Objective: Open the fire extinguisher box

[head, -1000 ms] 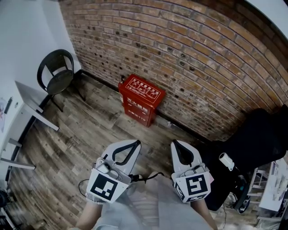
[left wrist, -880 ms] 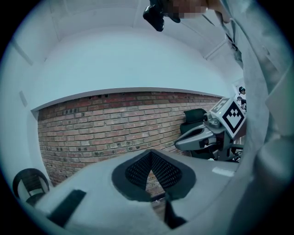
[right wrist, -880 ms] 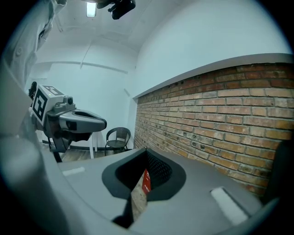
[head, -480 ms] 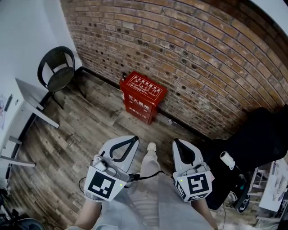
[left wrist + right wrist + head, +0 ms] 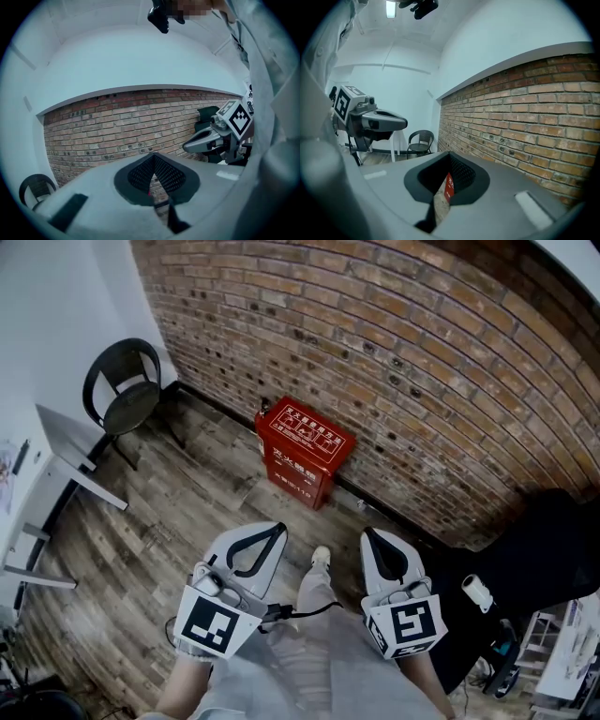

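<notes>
Red box [image 5: 305, 451] against brick wall [image 5: 422, 362]

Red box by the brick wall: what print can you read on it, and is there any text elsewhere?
Red box lid: white print, too small to read.
Red box front: white characters, too blurred to read.
Left claw and right claw: square markers on their cubes, no words.

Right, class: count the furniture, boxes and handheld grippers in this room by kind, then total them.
Red fire extinguisher box: 1
Black round-backed chair: 1
White table: 1
White two-jaw grippers, left gripper and right gripper: 2
Total: 5
</notes>
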A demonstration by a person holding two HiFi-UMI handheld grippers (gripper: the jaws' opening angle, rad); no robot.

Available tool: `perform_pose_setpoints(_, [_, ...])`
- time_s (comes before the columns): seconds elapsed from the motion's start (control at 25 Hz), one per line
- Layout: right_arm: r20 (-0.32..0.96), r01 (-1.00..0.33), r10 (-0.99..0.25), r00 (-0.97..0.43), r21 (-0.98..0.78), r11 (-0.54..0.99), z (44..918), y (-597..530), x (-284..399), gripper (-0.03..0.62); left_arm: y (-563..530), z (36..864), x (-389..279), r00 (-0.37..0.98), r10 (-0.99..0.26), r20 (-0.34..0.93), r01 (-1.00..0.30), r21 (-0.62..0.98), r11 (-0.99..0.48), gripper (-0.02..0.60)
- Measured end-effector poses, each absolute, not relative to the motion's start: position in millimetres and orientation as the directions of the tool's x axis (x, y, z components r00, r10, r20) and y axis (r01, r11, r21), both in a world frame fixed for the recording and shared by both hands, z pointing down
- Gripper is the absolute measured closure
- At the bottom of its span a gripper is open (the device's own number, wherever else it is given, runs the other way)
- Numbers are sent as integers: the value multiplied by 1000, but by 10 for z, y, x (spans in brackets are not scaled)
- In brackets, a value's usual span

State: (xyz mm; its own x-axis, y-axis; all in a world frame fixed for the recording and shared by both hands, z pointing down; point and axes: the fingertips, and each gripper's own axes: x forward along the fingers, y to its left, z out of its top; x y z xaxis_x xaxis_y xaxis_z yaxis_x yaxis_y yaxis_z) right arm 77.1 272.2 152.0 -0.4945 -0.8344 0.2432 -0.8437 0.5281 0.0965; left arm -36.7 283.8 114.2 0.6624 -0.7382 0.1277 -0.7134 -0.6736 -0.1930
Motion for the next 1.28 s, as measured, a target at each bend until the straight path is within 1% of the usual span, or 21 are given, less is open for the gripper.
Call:
perform_pose_setpoints(0.36, [259, -846, -828, -497, 69, 529, 1608, 2000, 1020, 586, 2139, 1144, -212, 646, -751, 138, -722, -207, -660, 583])
perform_pose_setpoints(1.0, [266, -777, -763, -589, 71, 625, 1542, 651, 1073, 586, 901, 1130, -31, 574, -805, 151, -781, -195, -594, 583])
perform_pose_setpoints(1.28, [295, -761, -739, -605, 56, 646, 1655, 242, 1229, 586, 468, 1195, 108, 553, -815, 173, -798, -173, -578, 583])
